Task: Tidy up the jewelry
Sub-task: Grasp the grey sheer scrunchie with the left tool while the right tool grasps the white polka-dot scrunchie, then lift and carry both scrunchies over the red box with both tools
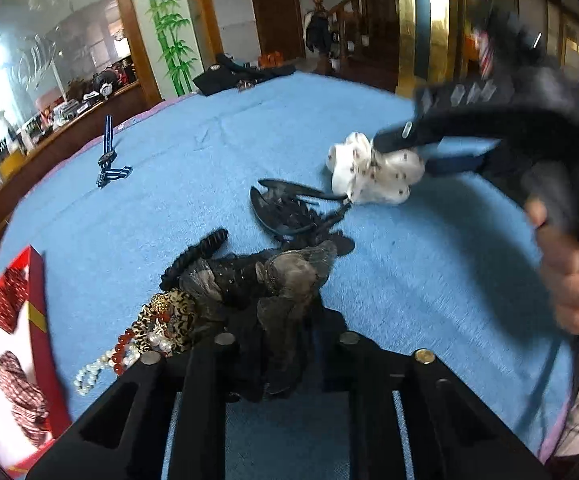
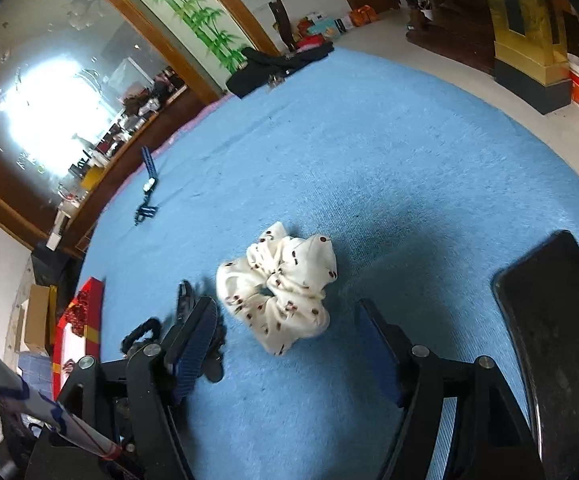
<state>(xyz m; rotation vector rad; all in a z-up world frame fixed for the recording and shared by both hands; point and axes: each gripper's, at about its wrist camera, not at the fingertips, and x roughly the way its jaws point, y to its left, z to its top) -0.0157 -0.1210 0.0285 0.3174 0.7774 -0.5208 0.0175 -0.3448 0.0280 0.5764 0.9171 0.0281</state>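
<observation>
on the blue cloth (image 2: 369, 168), white spotted scrunchie (image 2: 281, 292) lies between the spread jaws of the right gripper (image 2: 289, 344), pads not touching it; left gripper (image 1: 277, 344) is clamped on a dark gauzy hair piece (image 1: 277, 292). just beside it lie a leopard-print scrunchie (image 1: 169, 312) and bead bracelets (image 1: 105, 364); red box (image 1: 37, 312) at left edge.

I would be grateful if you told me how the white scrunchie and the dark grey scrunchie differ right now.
The white scrunchie is cream with small dark spots; the dark grey scrunchie is sheer and smoky. The white one lies alone on the blue cloth, between the open fingers of the right gripper; the grey one sits in a heap of accessories, the left gripper closed on it. Both are gathered fabric hair ties.
</observation>
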